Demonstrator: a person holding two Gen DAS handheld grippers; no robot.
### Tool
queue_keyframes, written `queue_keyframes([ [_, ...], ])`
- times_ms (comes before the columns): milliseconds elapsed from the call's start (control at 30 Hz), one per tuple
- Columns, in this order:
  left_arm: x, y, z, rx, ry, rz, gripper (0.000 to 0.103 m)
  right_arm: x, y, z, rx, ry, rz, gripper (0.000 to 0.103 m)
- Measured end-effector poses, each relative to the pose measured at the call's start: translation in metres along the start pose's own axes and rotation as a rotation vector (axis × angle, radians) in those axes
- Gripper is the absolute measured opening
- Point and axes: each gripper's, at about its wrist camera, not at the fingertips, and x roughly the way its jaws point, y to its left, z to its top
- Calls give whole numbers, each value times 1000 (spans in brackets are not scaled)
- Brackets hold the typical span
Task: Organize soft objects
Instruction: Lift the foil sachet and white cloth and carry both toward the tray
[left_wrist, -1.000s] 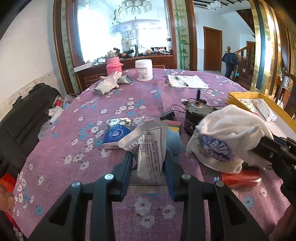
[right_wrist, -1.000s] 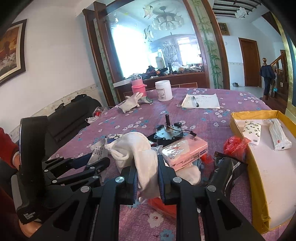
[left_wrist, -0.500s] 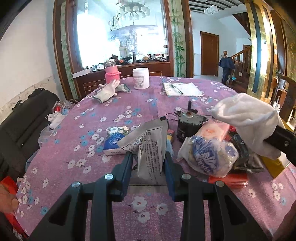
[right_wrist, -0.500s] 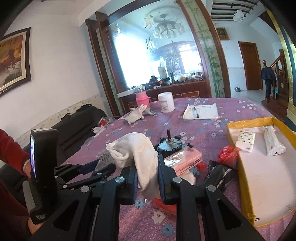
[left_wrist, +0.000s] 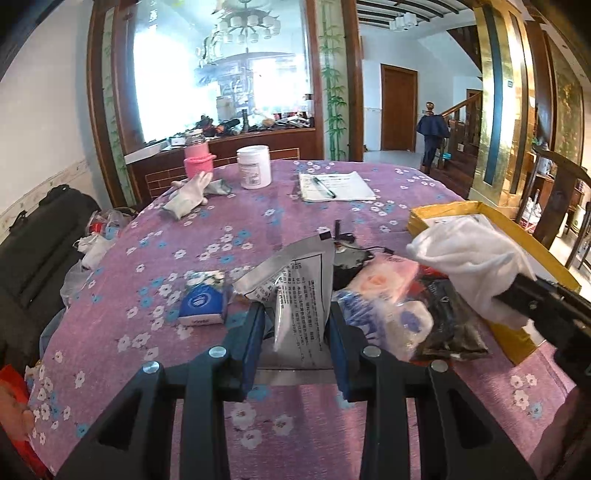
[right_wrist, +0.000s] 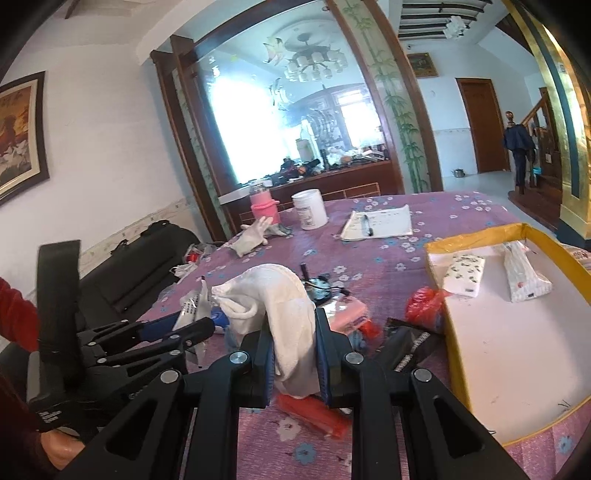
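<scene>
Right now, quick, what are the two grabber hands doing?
Left gripper: closed on a silver printed packet.
Right gripper: closed on a white cloth.

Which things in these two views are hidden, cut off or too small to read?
- Left wrist view: small print on the silver packet, too small.
- Left wrist view: right gripper, cut by the right edge.
- Right wrist view: red packet, partly behind the white cloth.
- Right wrist view: yellow box, cut by the frame edge.
</scene>
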Motion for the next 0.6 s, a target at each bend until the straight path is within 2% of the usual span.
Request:
queue_keyframes([
  [333, 3, -28, 3, 57, -2, -7, 33, -7, -16, -3, 15, 1, -38, 20],
  [600, 4, -33, 2, 74, -10, 3, 33, -8, -19, -3, 19, -2, -42, 20],
])
